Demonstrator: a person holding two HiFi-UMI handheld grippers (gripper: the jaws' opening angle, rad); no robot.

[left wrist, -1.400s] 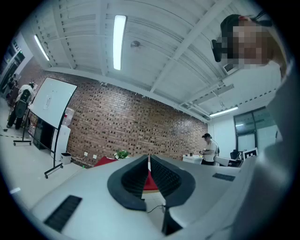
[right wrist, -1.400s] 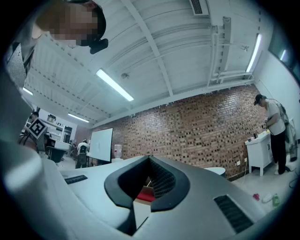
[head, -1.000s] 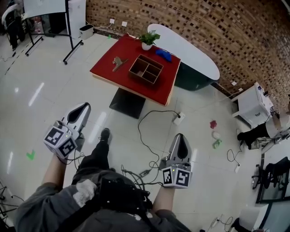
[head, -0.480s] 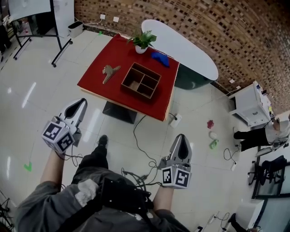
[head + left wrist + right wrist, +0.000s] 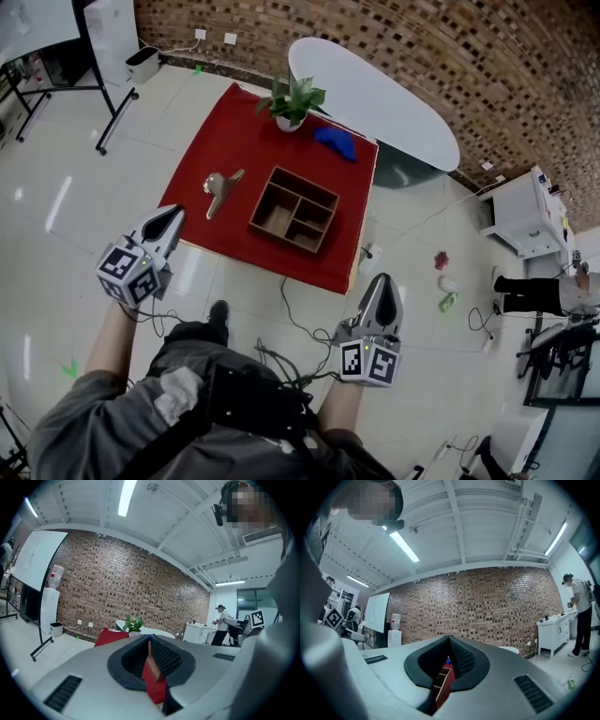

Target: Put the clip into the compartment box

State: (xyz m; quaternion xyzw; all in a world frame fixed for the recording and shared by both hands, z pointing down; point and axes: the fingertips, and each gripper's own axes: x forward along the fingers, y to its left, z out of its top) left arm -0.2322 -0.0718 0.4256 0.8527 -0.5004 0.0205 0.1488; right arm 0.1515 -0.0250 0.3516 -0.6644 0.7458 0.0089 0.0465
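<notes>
A tan clip (image 5: 220, 188) lies on the left part of the red table (image 5: 234, 141). To its right stands the wooden compartment box (image 5: 293, 209), with nothing visible in its cells. My left gripper (image 5: 175, 214) hovers just off the table's near left corner, short of the clip. Its tips still meet, the jaws have just been opening by a sliver, and nothing is between them. My right gripper (image 5: 382, 279) hangs over the floor, below the table's near right corner, shut and empty. In the right gripper view the box (image 5: 440, 682) shows past the jaws.
A potted plant (image 5: 291, 98) and a blue object (image 5: 336, 141) sit at the table's far side. Behind them is a white oval table (image 5: 375, 94). Cables (image 5: 298, 314) trail over the floor. A white cabinet (image 5: 525, 211) and small floor items (image 5: 442, 272) are at the right.
In the head view the red table has come much nearer and lower in the picture. Both grippers now sit close to its near edge, the left one beside the corner.
</notes>
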